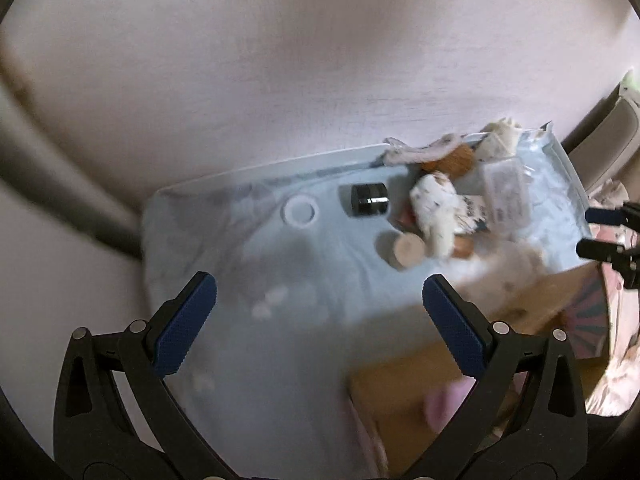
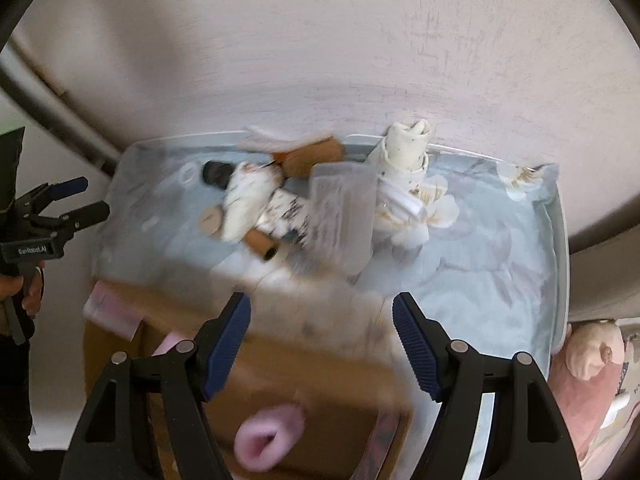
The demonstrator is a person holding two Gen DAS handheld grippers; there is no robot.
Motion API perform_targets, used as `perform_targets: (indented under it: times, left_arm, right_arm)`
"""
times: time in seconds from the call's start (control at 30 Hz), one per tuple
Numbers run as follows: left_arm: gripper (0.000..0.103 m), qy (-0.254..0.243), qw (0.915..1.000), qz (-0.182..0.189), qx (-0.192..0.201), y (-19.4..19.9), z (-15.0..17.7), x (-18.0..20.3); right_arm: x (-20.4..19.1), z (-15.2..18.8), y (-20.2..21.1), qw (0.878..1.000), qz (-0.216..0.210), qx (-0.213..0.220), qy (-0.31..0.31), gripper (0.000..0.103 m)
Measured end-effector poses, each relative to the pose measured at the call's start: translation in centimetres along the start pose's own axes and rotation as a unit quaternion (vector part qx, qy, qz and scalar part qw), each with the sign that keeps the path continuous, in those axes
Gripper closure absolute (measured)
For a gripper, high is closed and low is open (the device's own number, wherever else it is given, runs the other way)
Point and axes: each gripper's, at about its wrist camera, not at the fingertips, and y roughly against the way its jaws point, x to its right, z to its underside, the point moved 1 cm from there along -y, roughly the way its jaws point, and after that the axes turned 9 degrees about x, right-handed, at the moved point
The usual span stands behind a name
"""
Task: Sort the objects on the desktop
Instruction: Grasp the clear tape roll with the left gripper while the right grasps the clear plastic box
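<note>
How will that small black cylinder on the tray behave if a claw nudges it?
The black cylinder lies on its side, so it will probably roll across the tray if pushed. Its glossy banded surface hints that it is hard and maybe slippery between pads. It sits apart from the pile with the wooden disc, so a push would likely meet little resistance.

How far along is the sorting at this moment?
Early, it seems. Done: only a pink roll lies in the cardboard box. In hand: nothing; the left hand-held gripper and right hand-held gripper are both open. Left: the black cylinder, corks and wrapped bundles piled on the tray.
</note>
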Motion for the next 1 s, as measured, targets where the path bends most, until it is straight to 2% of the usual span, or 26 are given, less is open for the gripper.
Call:
perform_targets:
  times: [0.13,0.23,0.33,0.43,0.8,0.9,1.0]
  left_arm:
    - [0.003,0.008,0.9994,0.034,0.001,-4.3,-0.5,-0.9]
    - [0.011,0.016,0.9990,0.041,-0.007,-7.7,-0.5,-1.5]
    - [0.015,0.018,0.9989,0.041,-0.011,-9.7,-0.4,-1.9]
    - [0.024,0.018,0.9988,0.043,-0.015,-11.5,-0.3,-2.2]
    - [0.036,0.014,0.9989,0.046,-0.006,-12.8,-0.3,-1.9]
    - [0.045,-0.001,0.9995,0.033,0.000,-12.7,-0.2,-1.5]
    - [0.058,-0.013,0.9997,0.019,0.005,-12.5,0.0,-1.3]
  right_arm:
    - [0.9,-1.3,-3.2,1.000,-0.007,-0.017,-0.004,0.033]
    - [1.5,-1.7,-5.2,0.999,-0.007,-0.033,-0.021,0.033]
    - [1.9,-1.9,-6.6,0.999,-0.006,-0.043,-0.032,0.033]
    - [2.1,-2.1,-7.4,0.998,-0.003,-0.047,-0.036,0.033]
    - [2.1,-2.8,-9.8,0.997,-0.012,-0.058,-0.052,0.033]
    - [1.6,-2.5,-9.9,0.996,-0.012,-0.065,-0.054,0.033]
    - [1.7,-2.4,-10.3,0.996,-0.007,-0.076,-0.056,0.035]
